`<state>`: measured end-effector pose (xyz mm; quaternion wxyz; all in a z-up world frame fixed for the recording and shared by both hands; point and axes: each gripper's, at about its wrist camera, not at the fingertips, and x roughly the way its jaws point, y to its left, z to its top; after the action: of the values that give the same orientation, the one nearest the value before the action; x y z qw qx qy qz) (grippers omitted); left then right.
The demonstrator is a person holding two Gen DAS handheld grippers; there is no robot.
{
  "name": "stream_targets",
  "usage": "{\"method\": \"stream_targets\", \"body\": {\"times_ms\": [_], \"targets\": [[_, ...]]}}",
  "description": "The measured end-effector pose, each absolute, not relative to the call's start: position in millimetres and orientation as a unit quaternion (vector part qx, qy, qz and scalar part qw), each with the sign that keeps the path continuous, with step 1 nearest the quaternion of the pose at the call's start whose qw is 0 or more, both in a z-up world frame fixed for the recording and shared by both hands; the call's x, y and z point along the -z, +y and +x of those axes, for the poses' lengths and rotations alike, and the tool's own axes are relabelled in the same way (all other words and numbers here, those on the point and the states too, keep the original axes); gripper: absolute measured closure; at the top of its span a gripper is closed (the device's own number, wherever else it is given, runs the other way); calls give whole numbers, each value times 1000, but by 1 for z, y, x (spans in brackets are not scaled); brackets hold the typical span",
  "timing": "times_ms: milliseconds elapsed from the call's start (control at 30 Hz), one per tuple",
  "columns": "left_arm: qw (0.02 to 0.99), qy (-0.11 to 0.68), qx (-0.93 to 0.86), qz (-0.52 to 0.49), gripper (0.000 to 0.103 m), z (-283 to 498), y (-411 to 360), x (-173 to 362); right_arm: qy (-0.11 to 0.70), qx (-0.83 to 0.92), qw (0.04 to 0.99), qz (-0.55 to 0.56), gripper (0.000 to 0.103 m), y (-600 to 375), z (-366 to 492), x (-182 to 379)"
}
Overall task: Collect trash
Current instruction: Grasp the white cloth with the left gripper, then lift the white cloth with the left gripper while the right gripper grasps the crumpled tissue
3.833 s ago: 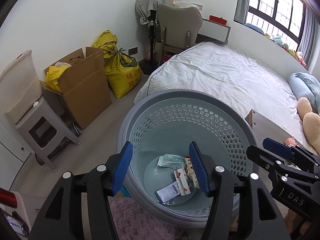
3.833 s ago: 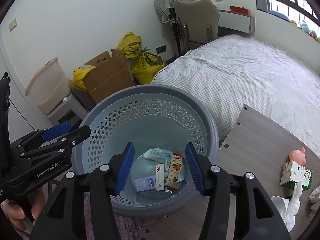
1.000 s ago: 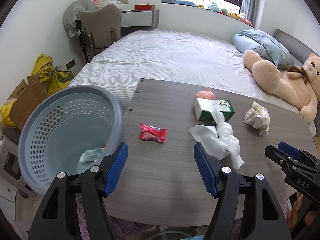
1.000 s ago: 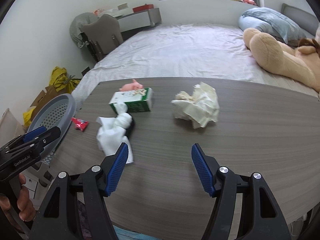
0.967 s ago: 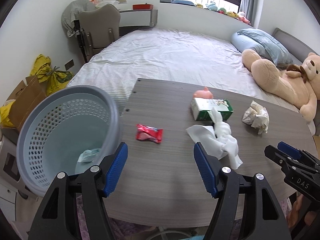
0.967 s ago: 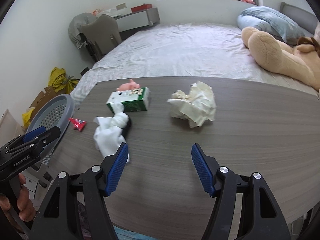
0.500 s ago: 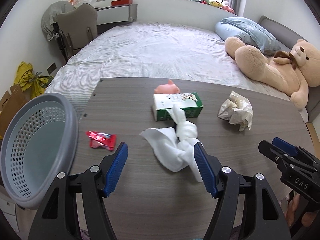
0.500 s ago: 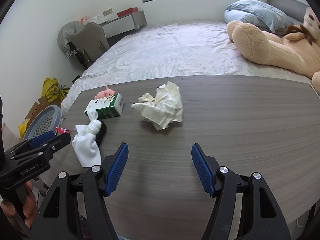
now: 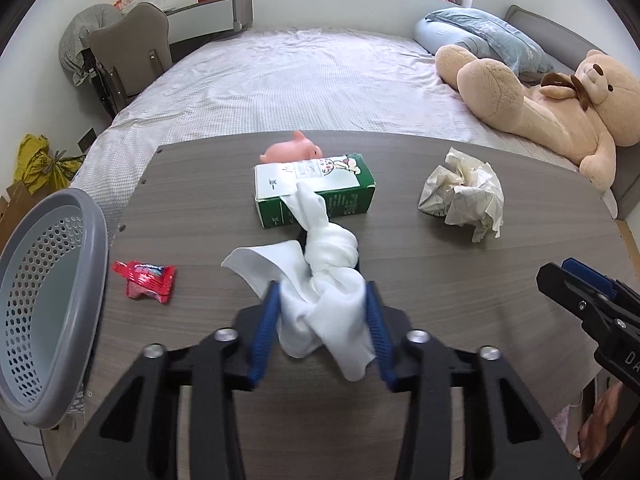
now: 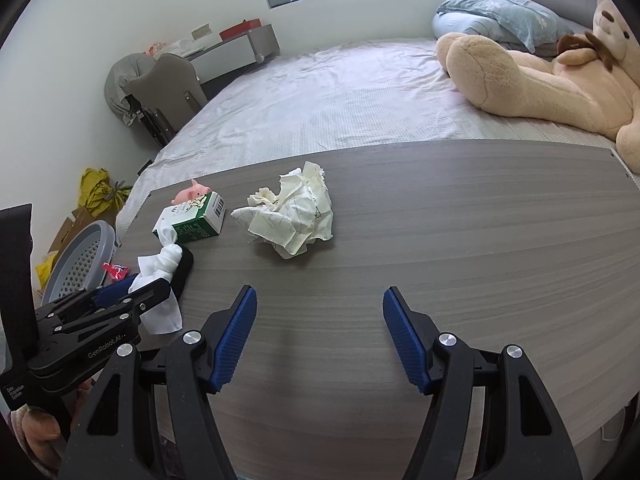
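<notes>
My left gripper (image 9: 322,300) is shut on a knotted white tissue (image 9: 324,280) lying on the grey wooden table (image 9: 420,280); the tissue also shows in the right wrist view (image 10: 162,280). A red wrapper (image 9: 146,278) lies left of it near the grey perforated basket (image 9: 44,308). A green and white carton (image 9: 316,194) and a crumpled paper ball (image 9: 464,194) lie farther back. My right gripper (image 10: 320,312) is open and empty over bare table, with the paper ball (image 10: 292,212) ahead of it.
A pink toy pig (image 9: 292,152) stands behind the carton. A bed (image 9: 300,80) with a large teddy bear (image 9: 540,96) lies beyond the table. A chair (image 9: 128,56) and yellow bags (image 9: 32,160) stand at the left.
My left gripper has moved forward onto the white tissue and closed on it. The right gripper has moved right along the table and stays open.
</notes>
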<state>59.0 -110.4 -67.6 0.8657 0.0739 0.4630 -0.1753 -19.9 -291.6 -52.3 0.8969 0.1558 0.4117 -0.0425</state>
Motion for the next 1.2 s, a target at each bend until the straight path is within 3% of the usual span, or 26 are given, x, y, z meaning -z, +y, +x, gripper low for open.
{"method": "stream_targets", "body": {"times_ms": [100, 167, 1200], "targets": [[866, 460, 183, 72, 91, 58, -109, 65, 410, 41, 897, 158, 39, -292, -20, 52], [867, 457, 186, 67, 93, 56, -105, 61, 410, 39, 897, 159, 39, -292, -19, 53], [886, 415, 204, -22, 93, 54, -45, -7, 406, 25, 903, 139, 39, -272, 23, 49]]}}
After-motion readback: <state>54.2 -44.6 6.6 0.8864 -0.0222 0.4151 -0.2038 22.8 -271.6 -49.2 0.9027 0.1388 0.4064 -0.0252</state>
